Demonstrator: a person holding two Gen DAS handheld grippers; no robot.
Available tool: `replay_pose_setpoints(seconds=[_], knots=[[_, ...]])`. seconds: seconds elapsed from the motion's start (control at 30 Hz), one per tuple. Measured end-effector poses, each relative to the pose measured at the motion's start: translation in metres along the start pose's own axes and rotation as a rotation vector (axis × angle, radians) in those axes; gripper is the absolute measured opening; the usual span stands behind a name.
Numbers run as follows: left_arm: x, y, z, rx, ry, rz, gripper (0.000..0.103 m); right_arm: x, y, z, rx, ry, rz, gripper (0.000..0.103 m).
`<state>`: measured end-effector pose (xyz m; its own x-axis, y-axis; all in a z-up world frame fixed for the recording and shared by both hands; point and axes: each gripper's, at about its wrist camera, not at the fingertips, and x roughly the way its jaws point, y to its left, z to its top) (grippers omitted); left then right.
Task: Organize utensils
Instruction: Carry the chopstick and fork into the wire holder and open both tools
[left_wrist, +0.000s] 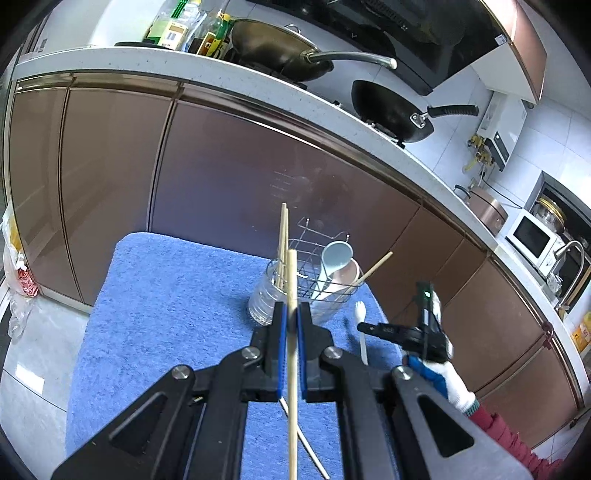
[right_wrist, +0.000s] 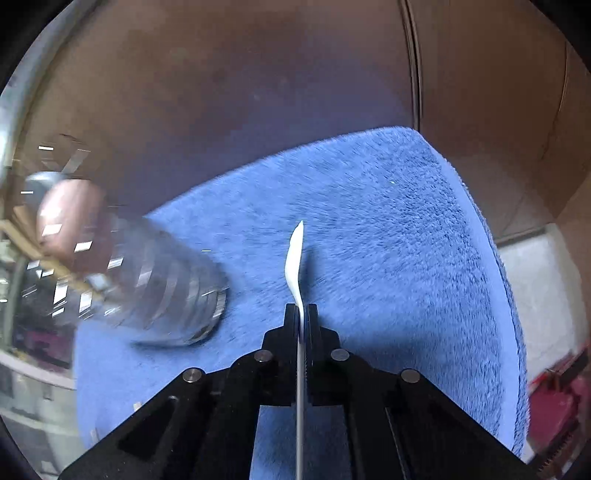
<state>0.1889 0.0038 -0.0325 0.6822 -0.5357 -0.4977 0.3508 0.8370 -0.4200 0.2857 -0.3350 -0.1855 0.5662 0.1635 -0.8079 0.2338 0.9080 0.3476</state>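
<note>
Left wrist view: chopstick (left_wrist: 292, 332) upright between closed left gripper (left_wrist: 291, 314) fingers.

Count of items, by kind, across both wrist views.

Wooden chopsticks: four visible — one (left_wrist: 292, 332) between the fingers of the left gripper (left_wrist: 291, 314), two (left_wrist: 283, 243) upright in the clear jar (left_wrist: 264, 295), one (left_wrist: 373, 271) leaning in the wire rack (left_wrist: 314, 254). White chopsticks: one (left_wrist: 306, 443) lying on the blue towel (left_wrist: 166, 314). Ladle-type spoons: two, one pale blue (left_wrist: 334, 256) and one pink (left_wrist: 349, 275). White plastic spoons: one (right_wrist: 295, 258), in the right gripper (right_wrist: 302, 314). Clear jars: one. Wire racks: one. Blue towels: one. Grippers: two. Woks on the counter (left_wrist: 221, 79): two, one olive (left_wrist: 273, 48) and one black (left_wrist: 391, 110).
</note>
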Motion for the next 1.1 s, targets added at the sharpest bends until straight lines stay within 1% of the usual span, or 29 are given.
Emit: replay_pose_setpoints(seconds=[0.13,0.27,0.3,0.43,0.5,0.57,0.63,0.7,0.77,0.87,0.97,1.03,1.1], knots=[[-0.005,-0.011,0.002,0.015,-0.013,-0.002,0.005,-0.042,0.003,-0.020,-0.037,-0.066,0.097,0.003],[-0.010,-0.023,0.012,0.029,-0.052,-0.006,0.005,-0.103,0.023,-0.033,-0.107,-0.205,0.195,0.003],[-0.010,-0.026,0.015,0.032,-0.067,-0.006,0.005,-0.121,0.035,-0.034,-0.141,-0.260,0.214,0.003],[-0.007,-0.038,0.040,0.041,-0.163,0.003,0.005,-0.160,0.081,-0.022,-0.239,-0.448,0.272,0.003],[-0.004,-0.043,0.054,0.036,-0.219,0.000,0.005,-0.176,0.109,-0.013,-0.302,-0.562,0.275,0.003],[0.001,-0.047,0.069,0.030,-0.299,0.004,0.005,-0.180,0.129,-0.004,-0.341,-0.658,0.263,0.003],[0.009,-0.049,0.081,0.019,-0.359,0.011,0.005,-0.177,0.143,0.004,-0.346,-0.720,0.277,0.003],[0.021,-0.054,0.092,0.027,-0.420,0.045,0.005,-0.167,0.153,0.013,-0.353,-0.775,0.266,0.003],[0.038,-0.057,0.099,0.044,-0.460,0.084,0.005,-0.161,0.150,0.026,-0.347,-0.786,0.264,0.003],[0.064,-0.055,0.105,0.033,-0.467,0.098,0.005,-0.140,0.151,0.038,-0.342,-0.795,0.237,0.003],[0.091,-0.051,0.105,0.036,-0.497,0.139,0.005,-0.119,0.146,0.039,-0.348,-0.804,0.200,0.003],[0.105,-0.048,0.100,0.033,-0.507,0.144,0.005,-0.107,0.143,0.036,-0.356,-0.818,0.172,0.003],[0.116,-0.047,0.091,0.059,-0.554,0.180,0.005,-0.102,0.140,0.031,-0.368,-0.832,0.146,0.003]])
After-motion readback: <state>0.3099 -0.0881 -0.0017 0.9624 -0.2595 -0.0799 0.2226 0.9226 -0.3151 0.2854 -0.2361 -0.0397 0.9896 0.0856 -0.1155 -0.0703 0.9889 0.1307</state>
